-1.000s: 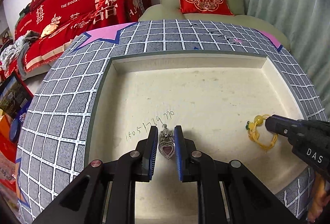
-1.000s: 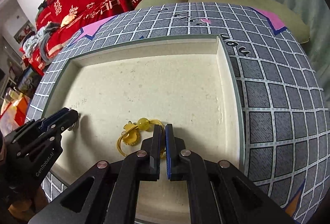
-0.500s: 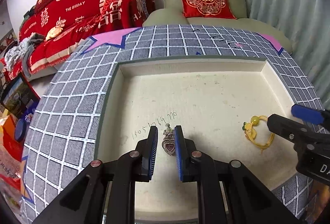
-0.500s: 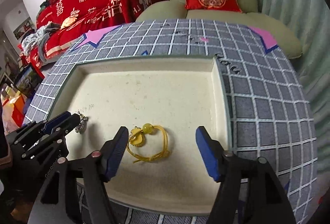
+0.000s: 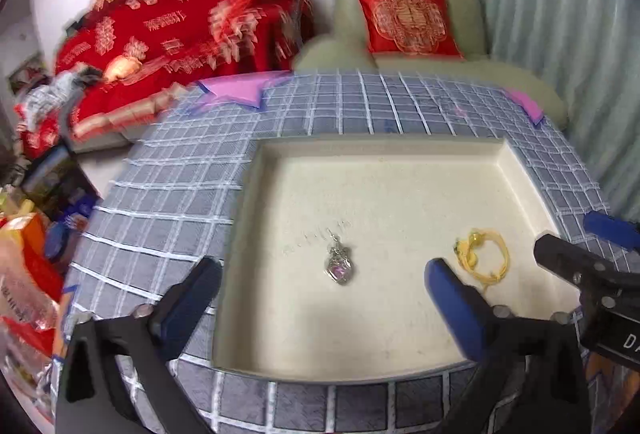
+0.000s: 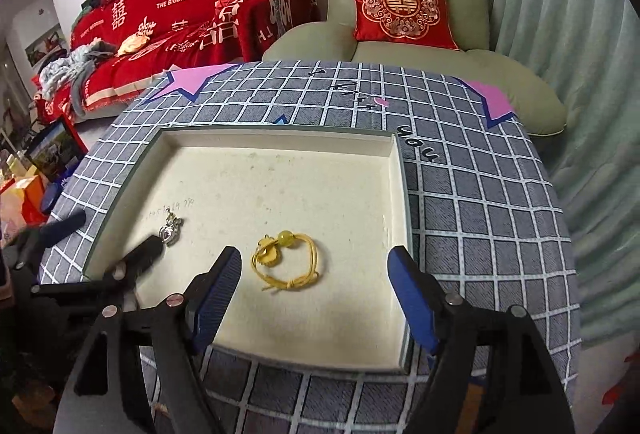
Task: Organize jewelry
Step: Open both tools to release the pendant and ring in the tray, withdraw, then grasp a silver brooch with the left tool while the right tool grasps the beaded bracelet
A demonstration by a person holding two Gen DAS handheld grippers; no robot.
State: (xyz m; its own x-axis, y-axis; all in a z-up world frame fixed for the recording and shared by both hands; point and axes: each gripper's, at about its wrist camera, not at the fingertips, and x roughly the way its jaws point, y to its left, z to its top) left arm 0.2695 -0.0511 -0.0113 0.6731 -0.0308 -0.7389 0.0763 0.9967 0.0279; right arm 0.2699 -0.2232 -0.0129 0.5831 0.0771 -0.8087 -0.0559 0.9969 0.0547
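Left wrist view is blurry; the right one clearly shows tiny writing on the shallow cream square tray [image 6: 394,190]. Inside lie a silver heart pendant with a purple stone [image 5: 340,266] and a yellow cord bracelet with a bead [image 6: 286,260]. Left gripper [image 5: 320,298] and right gripper [image 6: 314,294] have just opened wide, holding nothing.

Red sofa cover [image 6: 192,6]: white print "HAPPY WEDDING" and "THE BIGDAY", plus large Chinese characters. Checked cloth [image 6: 480,202] on the counter: black lettering "you" beside the tray's far right corner. Tray [image 6: 280,170] floor: faint handwritten digits, only the ending "770" readable.
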